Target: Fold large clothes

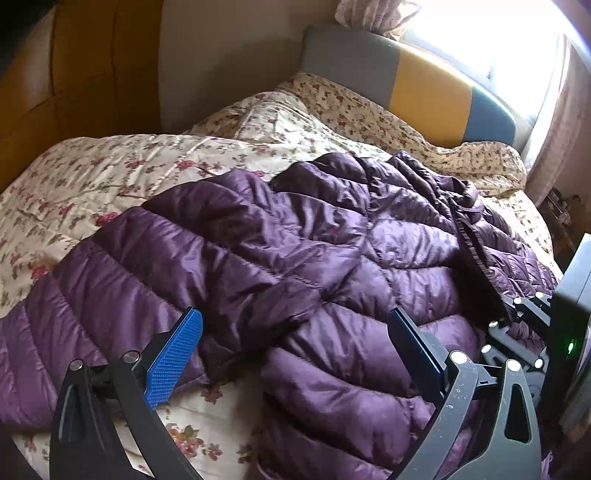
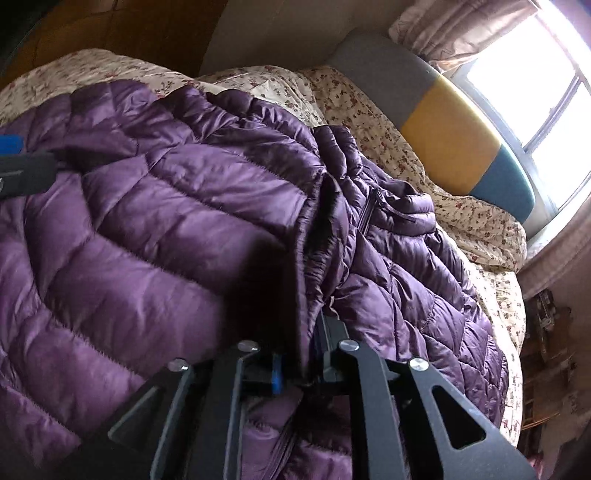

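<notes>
Purple down jacket [image 1: 303, 240] lies spread on the bed's floral quilt [image 1: 110, 173]. Left tongs [image 1: 291, 354] gape wide over a sleeve, holding nothing. Right tongs [image 2: 299, 369] narrow, jacket's front edge betw. them, grip looks loose. Risk: slick puffy fabric slips out mid-fold, or layers spring back open.

A bed [image 1: 110, 173] with a cream floral cover fills the room's centre. Its padded headboard [image 1: 428, 85] has grey, yellow and blue panels. Behind the headboard, a window [image 2: 546, 96] admits bright daylight, with pale patterned curtains [image 2: 454, 33] beside it. Wooden panelling [image 1: 85, 74] adjoins a plain beige wall [image 1: 229, 59].
</notes>
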`<state>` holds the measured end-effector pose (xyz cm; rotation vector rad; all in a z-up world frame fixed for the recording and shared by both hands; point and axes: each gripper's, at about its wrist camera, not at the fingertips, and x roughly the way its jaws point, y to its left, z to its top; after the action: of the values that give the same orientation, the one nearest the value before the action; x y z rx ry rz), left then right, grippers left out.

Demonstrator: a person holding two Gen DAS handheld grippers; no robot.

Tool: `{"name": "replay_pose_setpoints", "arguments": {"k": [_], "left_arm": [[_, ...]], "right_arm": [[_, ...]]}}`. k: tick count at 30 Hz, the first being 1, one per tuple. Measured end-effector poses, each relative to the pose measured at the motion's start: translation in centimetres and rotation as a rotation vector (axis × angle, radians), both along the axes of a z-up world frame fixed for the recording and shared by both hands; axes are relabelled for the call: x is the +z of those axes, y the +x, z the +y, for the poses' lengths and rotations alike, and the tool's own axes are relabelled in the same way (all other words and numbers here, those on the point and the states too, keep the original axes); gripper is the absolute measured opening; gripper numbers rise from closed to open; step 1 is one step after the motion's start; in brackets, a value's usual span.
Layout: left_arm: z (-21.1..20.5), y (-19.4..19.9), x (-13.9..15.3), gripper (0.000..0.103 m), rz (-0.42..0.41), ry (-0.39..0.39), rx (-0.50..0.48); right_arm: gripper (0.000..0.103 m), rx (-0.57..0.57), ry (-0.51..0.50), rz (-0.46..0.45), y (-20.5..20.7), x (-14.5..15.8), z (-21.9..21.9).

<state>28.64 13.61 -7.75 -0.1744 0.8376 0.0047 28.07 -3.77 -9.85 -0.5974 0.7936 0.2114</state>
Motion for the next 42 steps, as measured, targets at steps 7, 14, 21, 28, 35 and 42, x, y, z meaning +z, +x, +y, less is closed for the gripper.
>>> {"name": "replay_pose_setpoints", "arguments": {"k": [7,14,21,28,35,42], "left_arm": [[-2.4,0.2,1.5,0.100,-0.028,-0.046,-0.075],[-7.0,2.3,2.6,0.100,-0.026,-0.107,-0.199],[-11.5,5.0,0.9,0.098,0.046,-0.151,-0.258],[-13.1,7.2,-1.9,0.013,0.145,-0.221,-0.257],[-11.1,6.0,-1.4,0.005,0.099,-0.234,-0.222],[-8.5,5.1,-1.3,0.005,0.080,-0.174,-0.177]], "right_arm": [[0.062,0.005,-0.059,-0.080,-2.9,2.6,-2.4],[0.075,-0.116,-0.061,-0.084,-4.8,4.6,-9.6],[0.074,-0.358,0.049,-0.037,-3.7,4.8,-19.4],[0.074,-0.524,0.215,-0.027,-0.6,5.4,-25.2],[0.074,-0.532,0.311,0.022,2.7,3.9,-24.9],[0.075,-0.514,0.317,0.067,5.3,1.1,-21.5]]}}
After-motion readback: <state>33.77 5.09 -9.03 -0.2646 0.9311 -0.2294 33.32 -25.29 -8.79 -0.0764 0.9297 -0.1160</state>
